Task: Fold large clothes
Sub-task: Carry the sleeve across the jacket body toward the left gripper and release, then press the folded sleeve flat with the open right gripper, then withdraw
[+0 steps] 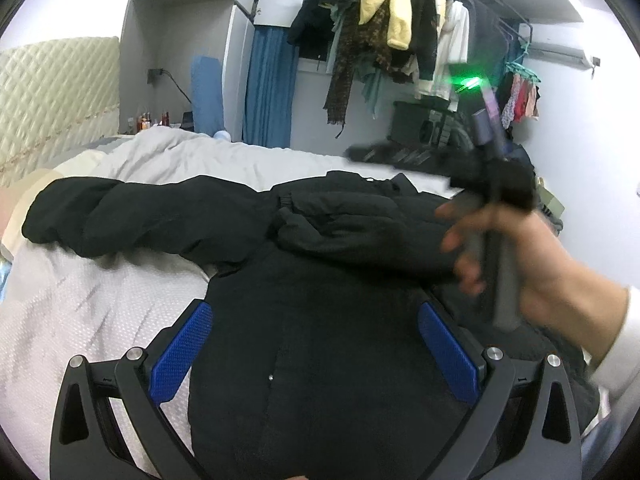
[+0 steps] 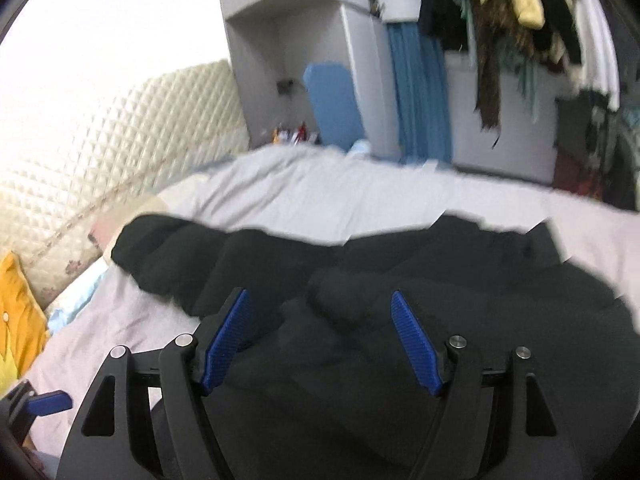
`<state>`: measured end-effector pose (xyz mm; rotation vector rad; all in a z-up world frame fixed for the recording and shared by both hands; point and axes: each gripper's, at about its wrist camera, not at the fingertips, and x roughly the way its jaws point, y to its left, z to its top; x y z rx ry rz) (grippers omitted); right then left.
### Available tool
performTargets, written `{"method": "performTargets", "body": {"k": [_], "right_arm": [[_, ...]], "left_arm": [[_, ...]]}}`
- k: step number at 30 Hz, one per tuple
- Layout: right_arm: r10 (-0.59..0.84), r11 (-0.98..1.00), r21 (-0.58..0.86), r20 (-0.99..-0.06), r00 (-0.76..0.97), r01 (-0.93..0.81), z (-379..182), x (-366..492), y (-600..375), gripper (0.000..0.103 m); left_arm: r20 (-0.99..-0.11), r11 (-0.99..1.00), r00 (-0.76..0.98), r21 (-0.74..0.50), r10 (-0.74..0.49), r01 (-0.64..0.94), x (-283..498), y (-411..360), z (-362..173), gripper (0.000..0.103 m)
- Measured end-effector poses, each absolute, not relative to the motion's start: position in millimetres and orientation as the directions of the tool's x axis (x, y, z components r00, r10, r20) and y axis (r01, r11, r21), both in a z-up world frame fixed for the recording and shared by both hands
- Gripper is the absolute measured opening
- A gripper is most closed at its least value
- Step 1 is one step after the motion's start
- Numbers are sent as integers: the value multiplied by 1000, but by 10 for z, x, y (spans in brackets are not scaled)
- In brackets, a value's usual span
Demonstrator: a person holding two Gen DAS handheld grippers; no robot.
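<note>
A large black puffer jacket [image 1: 304,320] lies spread on the bed, one sleeve [image 1: 132,216] stretched out to the left and the other sleeve [image 1: 352,228] folded across the chest. My left gripper [image 1: 316,316] is open and empty, hovering over the jacket's lower body. In the left wrist view the hand with the right gripper tool [image 1: 500,216] is raised at the right, blurred. In the right wrist view my right gripper [image 2: 320,312] is open and empty above the jacket [image 2: 360,360], near the folded sleeve [image 2: 360,292].
The jacket rests on a light grey bedsheet [image 1: 80,320] with a rumpled grey duvet [image 1: 208,156] behind. A quilted cream headboard [image 1: 52,92] stands at left. Hanging clothes [image 1: 392,28] fill a rack at back right. A yellow cloth [image 2: 16,308] lies at the bed's left.
</note>
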<state>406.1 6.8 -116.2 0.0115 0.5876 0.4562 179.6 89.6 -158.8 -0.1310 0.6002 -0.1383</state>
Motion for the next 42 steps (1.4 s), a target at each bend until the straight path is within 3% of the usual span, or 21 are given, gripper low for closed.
{"method": "performTargets", "body": {"k": [5, 12, 28, 35, 38, 42], "right_arm": [[321, 945, 100, -463, 826, -311, -852, 3815, -603, 72], [202, 979, 80, -475, 856, -187, -961, 3516, -1414, 71], [92, 994, 24, -688, 720, -105, -2040, 3400, -2332, 66], [76, 994, -3, -720, 690, -113, -2287, 3495, -2263, 61], [52, 995, -25, -708, 704, -99, -2298, 3517, -2218, 52], [36, 998, -17, -683, 730, -66, -2250, 3509, -2234, 27]], "left_arm": [[-542, 987, 828, -137, -142, 79, 1731, 764, -1543, 103], [-534, 990, 836, -118, -126, 74, 1673, 641, -1476, 103], [-581, 996, 812, -89, -61, 12, 1749, 582, -1591, 103], [-582, 996, 811, -89, -54, 3, 1776, 557, -1591, 103], [-586, 996, 809, -84, -48, -2, 1775, 558, -1603, 103], [-587, 997, 809, -77, -41, -5, 1773, 548, -1606, 103]]}}
